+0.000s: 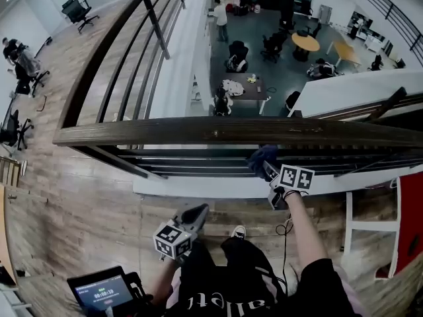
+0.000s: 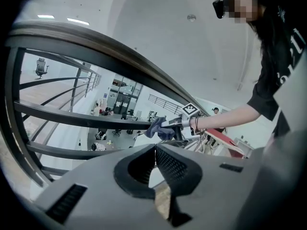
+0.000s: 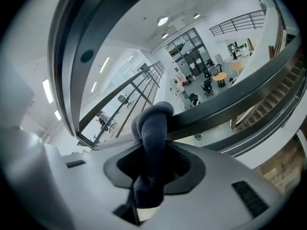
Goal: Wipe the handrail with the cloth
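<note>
A dark wooden handrail (image 1: pixel 218 132) ran level, left to right, along a balcony edge. Just under its near side, the right gripper (image 3: pixel 149 169) had its jaws clamped on a bunched dark-blue cloth (image 3: pixel 152 123) that stood up out of them; contact with the rail was unclear. The cloth looked soft, light and floppy, best pinched mid-bunch. The left gripper (image 2: pixel 154 163) hung low, jaws closed on nothing

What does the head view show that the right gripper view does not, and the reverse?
Only the head view: the left gripper held low by the person's lap, a tablet and a white shoe. Only the right gripper view: the right gripper close up, its jaws shut on the dark blue cloth. Both: the cloth by the handrail, and the office floor below.
</note>
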`<move>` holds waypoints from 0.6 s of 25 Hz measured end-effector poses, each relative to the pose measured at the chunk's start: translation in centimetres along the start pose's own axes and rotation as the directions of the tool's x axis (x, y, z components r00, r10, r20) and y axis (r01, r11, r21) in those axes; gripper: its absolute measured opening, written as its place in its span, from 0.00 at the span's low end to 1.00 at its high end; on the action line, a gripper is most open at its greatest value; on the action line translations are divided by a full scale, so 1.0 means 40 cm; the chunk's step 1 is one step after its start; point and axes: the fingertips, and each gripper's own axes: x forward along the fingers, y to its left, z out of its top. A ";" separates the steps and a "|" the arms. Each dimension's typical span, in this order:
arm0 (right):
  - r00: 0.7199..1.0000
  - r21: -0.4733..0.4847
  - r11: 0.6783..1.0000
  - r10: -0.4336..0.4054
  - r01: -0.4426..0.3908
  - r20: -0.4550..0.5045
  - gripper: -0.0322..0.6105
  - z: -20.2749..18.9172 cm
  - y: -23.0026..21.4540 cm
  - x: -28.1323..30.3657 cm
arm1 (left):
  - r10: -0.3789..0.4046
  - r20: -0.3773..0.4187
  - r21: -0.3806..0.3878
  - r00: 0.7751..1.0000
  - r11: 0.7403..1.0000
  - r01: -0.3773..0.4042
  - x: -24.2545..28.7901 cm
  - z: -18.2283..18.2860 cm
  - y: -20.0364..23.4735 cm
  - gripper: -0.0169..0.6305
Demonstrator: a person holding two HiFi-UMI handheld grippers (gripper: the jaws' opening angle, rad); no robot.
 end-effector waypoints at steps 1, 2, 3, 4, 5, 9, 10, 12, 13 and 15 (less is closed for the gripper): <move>1.000 0.001 1.000 -0.001 0.001 0.002 0.21 0.015 -0.042 -0.023 | -0.003 -0.009 -0.001 1.000 1.000 0.003 0.025 -0.009 -0.020 0.03; 1.000 0.003 1.000 -0.004 0.004 0.005 0.21 0.031 -0.080 -0.046 | -0.009 -0.014 -0.003 1.000 1.000 0.009 0.048 -0.014 -0.038 0.03; 1.000 0.005 1.000 -0.009 0.009 0.009 0.21 0.046 -0.118 -0.069 | -0.017 -0.015 -0.006 1.000 1.000 0.017 0.070 -0.014 -0.057 0.03; 1.000 0.007 1.000 -0.016 0.016 0.013 0.21 0.060 -0.154 -0.093 | -0.026 -0.013 -0.006 1.000 1.000 0.026 0.090 -0.011 -0.075 0.03; 1.000 0.010 1.000 -0.024 0.024 0.018 0.21 0.073 -0.187 -0.117 | -0.035 -0.013 -0.003 0.999 0.999 0.035 0.105 -0.008 -0.091 0.03; 0.997 0.008 0.998 -0.067 0.066 0.035 0.21 0.116 -0.302 -0.205 | -0.064 -0.034 0.023 0.997 0.998 0.065 0.149 -0.001 -0.123 0.03; 0.996 0.004 0.997 -0.079 0.079 0.037 0.21 0.127 -0.330 -0.225 | -0.068 -0.041 0.031 0.997 0.997 0.070 0.159 0.002 -0.127 0.03; 0.993 0.001 0.994 -0.106 0.107 0.042 0.21 0.150 -0.382 -0.269 | -0.074 -0.049 0.044 0.996 0.996 0.077 0.174 0.019 -0.136 0.03; 0.992 0.005 0.993 -0.122 0.122 0.045 0.21 0.161 -0.407 -0.291 | -0.075 -0.053 0.051 0.996 0.996 0.078 0.178 0.031 -0.141 0.03; 0.987 0.016 0.988 -0.153 0.152 0.050 0.21 0.180 -0.455 -0.334 | -0.075 -0.059 0.062 0.995 0.995 0.079 0.182 0.048 -0.147 0.03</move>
